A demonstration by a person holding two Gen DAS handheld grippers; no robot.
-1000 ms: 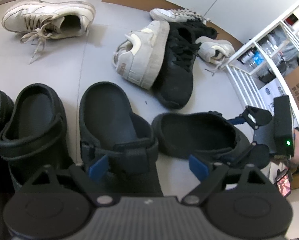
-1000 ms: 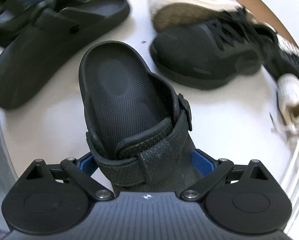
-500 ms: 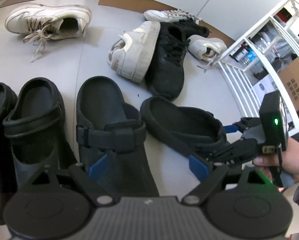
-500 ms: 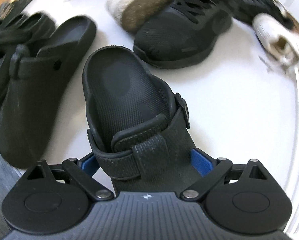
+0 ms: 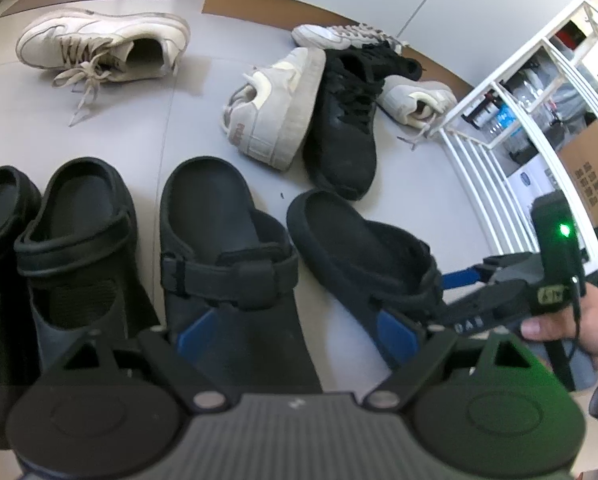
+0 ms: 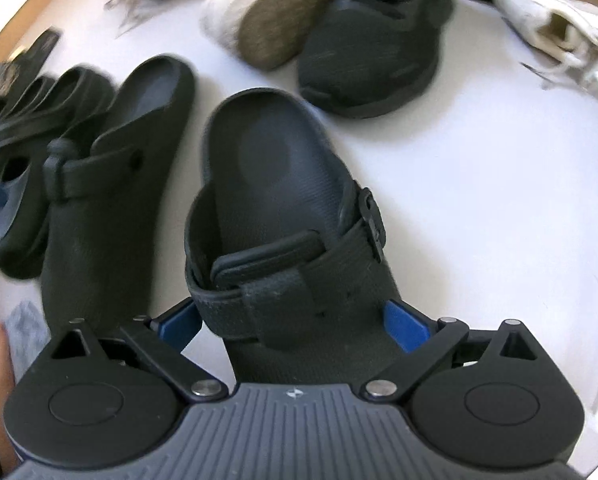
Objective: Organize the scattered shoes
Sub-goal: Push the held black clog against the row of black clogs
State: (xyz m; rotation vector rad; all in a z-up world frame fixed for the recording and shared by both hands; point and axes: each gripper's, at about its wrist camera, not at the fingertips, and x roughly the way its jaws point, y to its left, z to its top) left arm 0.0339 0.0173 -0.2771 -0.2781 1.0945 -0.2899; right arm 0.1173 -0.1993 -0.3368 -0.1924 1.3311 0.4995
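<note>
2 close wrist views steeply down onto the floor, sharing black clogs (image 5: 223, 248) (image 6: 111, 184)

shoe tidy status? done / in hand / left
Done: three black clogs sit side by side at the near left. In hand: the right gripper has its jaws around the fourth clog, angled beside the row. The left gripper is open over the row. Left: the white sneakers and black sneaker still lie scattered.
</note>
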